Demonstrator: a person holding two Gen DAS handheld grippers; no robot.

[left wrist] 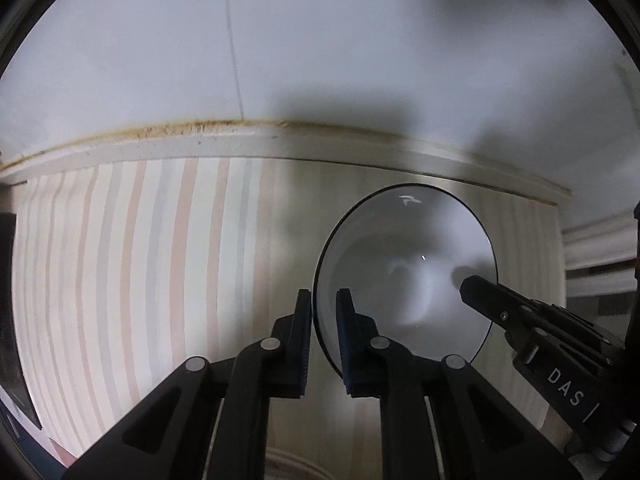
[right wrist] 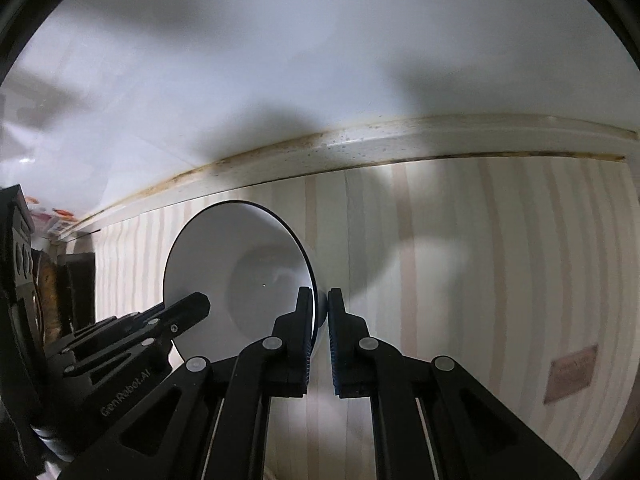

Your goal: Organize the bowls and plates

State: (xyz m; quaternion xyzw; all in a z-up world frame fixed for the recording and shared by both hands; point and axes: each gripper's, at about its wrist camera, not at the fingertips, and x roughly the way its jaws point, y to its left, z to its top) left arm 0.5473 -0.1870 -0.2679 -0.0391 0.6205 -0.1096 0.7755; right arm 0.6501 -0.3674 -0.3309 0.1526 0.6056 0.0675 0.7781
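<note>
Both grippers' fingers [left wrist: 304, 320] pinch opposite rims of the upward-facing bowl [left wrist: 404, 264].

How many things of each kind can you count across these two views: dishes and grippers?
White round bowl with a dark rim: 1
Black two-finger hand-held gripper: 2, the left hand-held gripper and the right hand-held gripper, each clamped on the bowl's rim
Total: 3
</note>
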